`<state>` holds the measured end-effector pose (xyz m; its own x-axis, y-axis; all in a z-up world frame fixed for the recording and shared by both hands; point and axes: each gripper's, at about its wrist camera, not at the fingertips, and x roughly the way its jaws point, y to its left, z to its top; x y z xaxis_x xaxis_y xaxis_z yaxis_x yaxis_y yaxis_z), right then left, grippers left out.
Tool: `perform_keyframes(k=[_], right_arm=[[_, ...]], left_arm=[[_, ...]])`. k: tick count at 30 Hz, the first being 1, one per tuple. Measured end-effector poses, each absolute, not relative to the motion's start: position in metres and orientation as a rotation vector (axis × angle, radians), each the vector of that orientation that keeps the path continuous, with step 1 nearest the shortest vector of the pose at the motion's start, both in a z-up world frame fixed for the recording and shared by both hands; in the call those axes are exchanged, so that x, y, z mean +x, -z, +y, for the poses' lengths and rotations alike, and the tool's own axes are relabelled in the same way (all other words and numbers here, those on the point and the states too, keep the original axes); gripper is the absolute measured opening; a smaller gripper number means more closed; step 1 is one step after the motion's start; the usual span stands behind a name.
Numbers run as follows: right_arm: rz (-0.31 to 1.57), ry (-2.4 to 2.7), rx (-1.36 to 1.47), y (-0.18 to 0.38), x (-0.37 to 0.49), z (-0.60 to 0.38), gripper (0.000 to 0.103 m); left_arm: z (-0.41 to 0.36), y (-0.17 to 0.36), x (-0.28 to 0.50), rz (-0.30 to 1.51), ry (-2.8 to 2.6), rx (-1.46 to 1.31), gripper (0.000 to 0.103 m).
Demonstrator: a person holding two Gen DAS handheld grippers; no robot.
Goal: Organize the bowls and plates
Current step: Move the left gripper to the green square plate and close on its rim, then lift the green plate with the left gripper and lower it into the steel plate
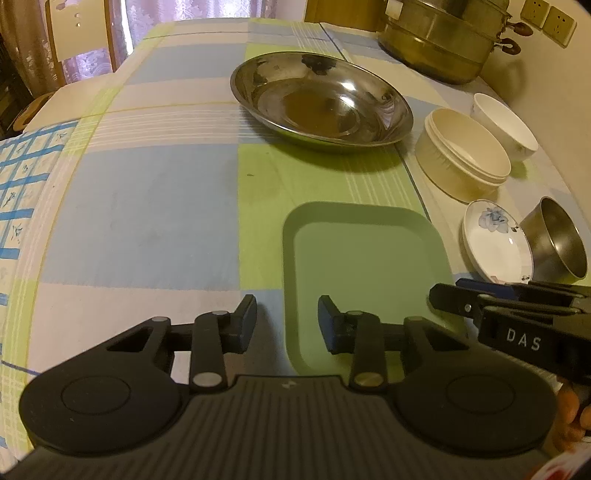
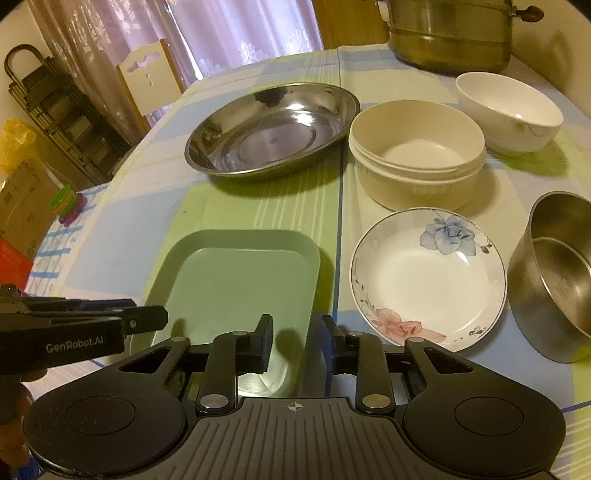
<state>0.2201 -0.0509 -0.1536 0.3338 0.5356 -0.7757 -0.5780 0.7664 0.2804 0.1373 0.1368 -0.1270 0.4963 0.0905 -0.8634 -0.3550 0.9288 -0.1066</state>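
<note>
The green tray [image 2: 236, 280] lay on the checked cloth of the surface [image 1: 147, 221], and everything else sat around it. The left claw [image 1: 287, 317] hovered released over the tray's near left edge, its blue-padded fingers [image 1: 246, 321] spread with nothing between them. The right claw [image 2: 297, 341] was likewise released and empty, straddling the tray's near right rim, one finger over the tray and the other outside it.

Beyond the tray's far edge stood the wide steel basin [image 2: 271, 131]. To the right of the tray lay the flowered plate [image 2: 428, 280], apart from it. Just beyond that plate, on the far side from the claws, sat the cream tub [image 2: 417, 155], and past the tub the white bowl [image 2: 509, 110]. The small steel bowl [image 2: 554, 277] stood right of the flowered plate, close beside it. At the far end from the tray rose a large metal steamer pot [image 2: 450, 33].
</note>
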Motion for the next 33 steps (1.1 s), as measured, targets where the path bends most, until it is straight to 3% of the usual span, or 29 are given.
perform_keyframes(k=[12, 33], right_arm=[[0.988, -0.744, -0.085, 0.158, 0.222, -0.049, 0.01], [0.917, -0.874, -0.112, 0.135, 0.233, -0.058, 0.006]], left_arm=[[0.135, 0.131, 0.142, 1.028, -0.275, -0.29, 0.012], [0.119, 0.105, 0.136, 0.968, -0.392, -0.293, 0.008]])
